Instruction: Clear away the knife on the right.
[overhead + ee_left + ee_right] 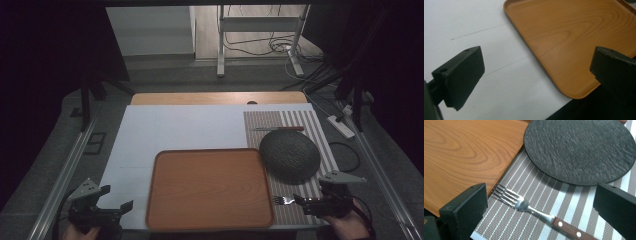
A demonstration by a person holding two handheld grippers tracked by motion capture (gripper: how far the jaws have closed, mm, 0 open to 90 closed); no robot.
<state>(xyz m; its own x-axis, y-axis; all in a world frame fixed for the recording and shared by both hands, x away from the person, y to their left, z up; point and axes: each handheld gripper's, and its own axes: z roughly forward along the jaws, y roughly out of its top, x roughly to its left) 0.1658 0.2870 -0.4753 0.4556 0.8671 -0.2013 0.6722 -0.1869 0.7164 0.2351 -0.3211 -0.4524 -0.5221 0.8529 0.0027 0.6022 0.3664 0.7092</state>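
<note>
A wooden tray (210, 187) (574, 37) (461, 152) lies empty at the front middle of the white table cover (175, 130). To its right, a striped placemat (320, 130) (574, 202) carries a dark grey round plate (290, 154) (579, 150). A fork (284, 200) (524, 205) with a wooden handle rests on the mat near its front edge, and a knife (277, 129) lies at its far end. My right gripper (307, 195) (540, 192) is open, its jaws either side of the fork without touching it. My left gripper (117, 197) (536, 62) is open over the tray's front left corner, holding nothing.
A bare wooden table edge (215, 97) runs along the far side. Beyond it stand a metal frame (260, 30) and loose cables on the floor. A power strip (341, 126) lies to the right of the table, and an aluminium rail (65, 170) runs along the left.
</note>
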